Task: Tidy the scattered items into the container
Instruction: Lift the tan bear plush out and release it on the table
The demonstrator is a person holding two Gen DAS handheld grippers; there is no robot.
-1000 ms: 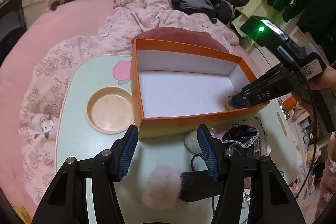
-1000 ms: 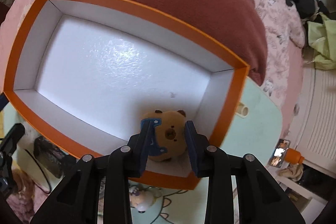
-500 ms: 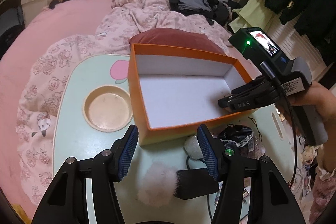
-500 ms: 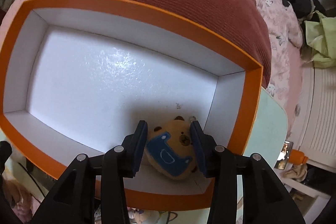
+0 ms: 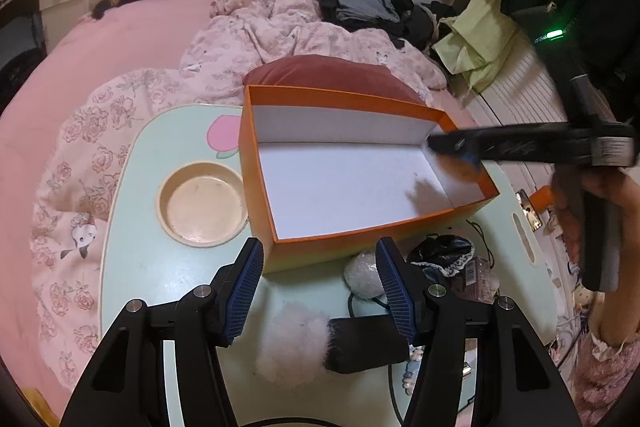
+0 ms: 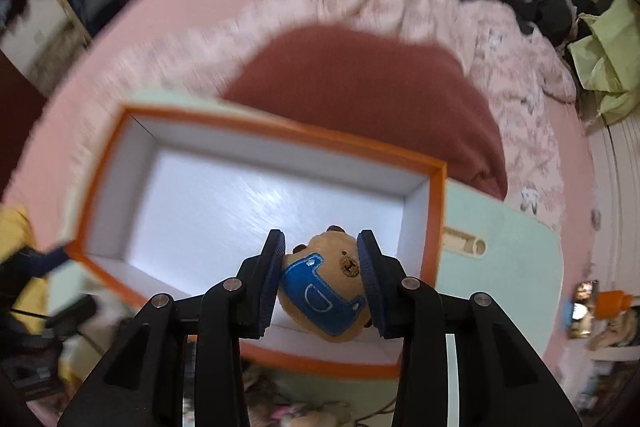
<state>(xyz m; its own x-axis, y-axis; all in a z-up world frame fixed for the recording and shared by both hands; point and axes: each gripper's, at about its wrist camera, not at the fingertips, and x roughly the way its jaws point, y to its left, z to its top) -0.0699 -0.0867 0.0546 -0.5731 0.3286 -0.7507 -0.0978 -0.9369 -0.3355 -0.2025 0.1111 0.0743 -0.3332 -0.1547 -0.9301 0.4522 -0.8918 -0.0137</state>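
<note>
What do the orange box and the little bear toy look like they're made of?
The orange box looks like stiff cardboard: thin straight walls, crisp corners, and a white lining with a slight sheen on the floor. The bear toy looks like soft plush fabric, tan and fuzzy, with a blue patch outlined in white stitching, seemingly embroidered.

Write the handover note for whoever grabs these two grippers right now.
Left gripper: open, empty, hovering above the fluffy brush on the green table.
Right gripper: jaws closing with the bear plush between the pads, over the right end of the orange box.
Done: nothing lies loose in the box yet; its floor is bare.
Left: let the bear go in the box, then bring in the brush, the white ball and the black lacy item from in front of the box.
</note>
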